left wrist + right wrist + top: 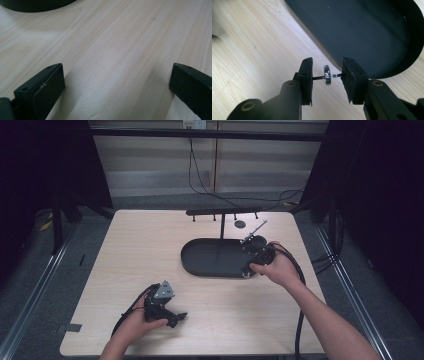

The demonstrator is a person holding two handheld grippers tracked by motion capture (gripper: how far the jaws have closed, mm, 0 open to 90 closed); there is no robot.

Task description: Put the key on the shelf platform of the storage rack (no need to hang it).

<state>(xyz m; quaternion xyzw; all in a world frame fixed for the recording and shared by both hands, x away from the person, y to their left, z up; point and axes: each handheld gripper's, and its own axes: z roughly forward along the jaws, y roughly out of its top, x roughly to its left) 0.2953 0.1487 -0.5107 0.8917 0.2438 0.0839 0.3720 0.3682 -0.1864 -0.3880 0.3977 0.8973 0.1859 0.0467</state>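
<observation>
Right gripper (327, 65) is clamping a small metal piece (327, 74) between its pads, pinching the thin ends while a silvery lump is sitting in the open gap between them; whether it is a ring or some other trinket is too small to tell. Left gripper (117, 66) is lying low at about 7 o'clock on the table (150, 250), its jaws standing wide apart with nothing but bare wood between them. On that pale wooden table, a black oval tray (362, 30) is sitting at about 1 o'clock from the middle, and from it a thin post is rising to a black crossbar with little pegs (223, 212) at 12 o'clock. In the high view the right hand is working at the 3 o'clock end of the tray; in the right gripper view the held piece is hanging over bare wood just beside the tray's raised rim, apart from it. As a judgement, the grip is looking precarious: the pads are catching only the slim ends, so any twist of the wrist or brush against the rim could be flicking the piece out, and something this small would be bouncing or rolling off the table. Squeezing harder could be bending the thin wire, and a hurried reach toward the pegs could be knocking the light stand.
</observation>
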